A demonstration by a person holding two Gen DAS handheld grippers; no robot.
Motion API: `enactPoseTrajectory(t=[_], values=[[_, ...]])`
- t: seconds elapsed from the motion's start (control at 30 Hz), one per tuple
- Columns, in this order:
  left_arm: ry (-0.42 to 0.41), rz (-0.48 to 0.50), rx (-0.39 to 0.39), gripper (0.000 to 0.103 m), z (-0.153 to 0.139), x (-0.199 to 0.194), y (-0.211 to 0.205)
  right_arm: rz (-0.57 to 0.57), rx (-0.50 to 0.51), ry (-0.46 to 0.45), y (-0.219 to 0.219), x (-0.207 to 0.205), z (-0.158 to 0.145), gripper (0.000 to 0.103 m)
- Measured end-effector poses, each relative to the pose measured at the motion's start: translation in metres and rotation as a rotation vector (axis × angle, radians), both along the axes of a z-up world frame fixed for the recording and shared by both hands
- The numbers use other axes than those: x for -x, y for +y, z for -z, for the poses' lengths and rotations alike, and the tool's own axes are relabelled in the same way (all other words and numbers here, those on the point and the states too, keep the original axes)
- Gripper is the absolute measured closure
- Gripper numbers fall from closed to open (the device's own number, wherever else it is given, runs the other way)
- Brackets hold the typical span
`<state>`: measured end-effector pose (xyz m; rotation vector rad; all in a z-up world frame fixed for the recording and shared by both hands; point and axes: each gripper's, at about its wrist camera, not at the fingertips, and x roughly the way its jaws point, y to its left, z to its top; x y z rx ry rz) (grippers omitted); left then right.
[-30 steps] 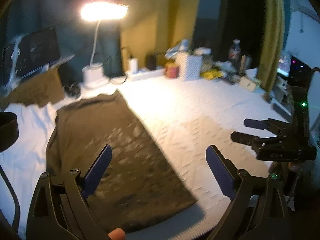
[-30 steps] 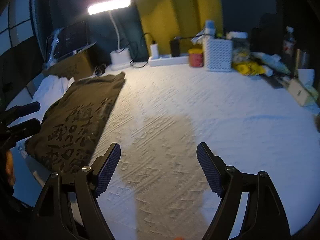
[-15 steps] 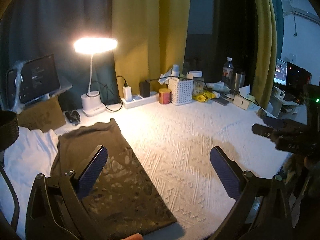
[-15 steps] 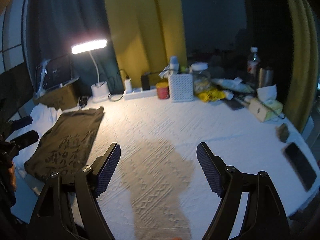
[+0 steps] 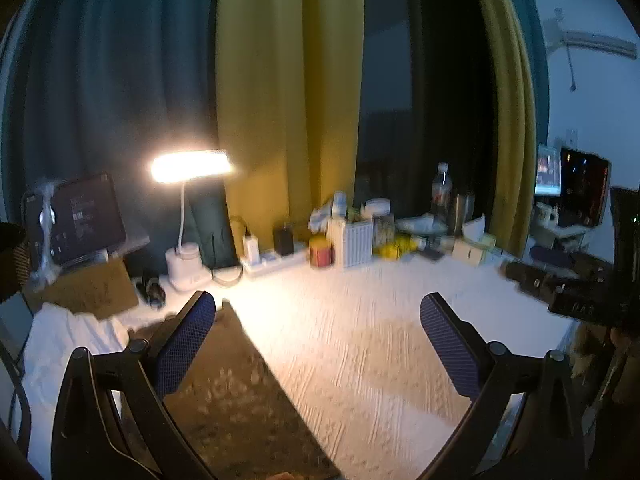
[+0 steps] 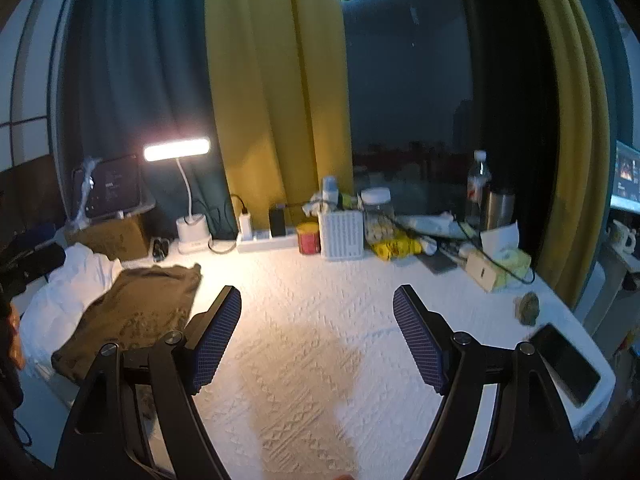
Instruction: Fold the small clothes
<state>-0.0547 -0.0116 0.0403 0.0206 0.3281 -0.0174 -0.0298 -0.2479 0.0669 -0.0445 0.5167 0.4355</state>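
A folded olive-brown printed shirt (image 5: 236,396) lies flat at the left of the white textured table cover (image 5: 360,340); the right wrist view shows the same shirt (image 6: 136,312) at left. My left gripper (image 5: 318,348) hangs open above the shirt's right edge, nothing between its blue pads. Over the bare cover my right gripper (image 6: 318,340) is open too, well right of the shirt. The right gripper's body (image 5: 576,292) appears at the right edge of the left wrist view.
A lit desk lamp (image 6: 178,150), a power strip (image 6: 264,240), a red can (image 6: 308,238), a white basket (image 6: 342,234), bottles and a tissue box (image 6: 498,266) line the back. A phone (image 6: 568,364) lies near the right edge. White cloth (image 6: 68,280) is bunched left of the shirt.
Both grippers have risen and tilted up, so the shirt and table sit lower and smaller and more curtain shows. The shirt stays flat on the table. Both grippers stay open.
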Motion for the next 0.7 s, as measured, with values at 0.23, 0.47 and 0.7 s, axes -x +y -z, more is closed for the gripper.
enactPoseTrajectory(t=[0.23, 0.47, 0.7], values=[[-0.117, -0.029, -0.047, 0.002, -0.027, 0.018, -0.008, 0.005, -0.021, -0.085, 0.004, 0.017, -0.031, 0.022], [-0.200, -0.027, -0.037, 0.002, -0.038, 0.036, -0.007, -0.008, -0.038, -0.160, 0.012, 0.037, -0.053, 0.022], [-0.263, -0.041, -0.027, 0.002, -0.036, 0.052, -0.004, -0.040, -0.027, -0.167, 0.025, 0.042, -0.053, 0.022]])
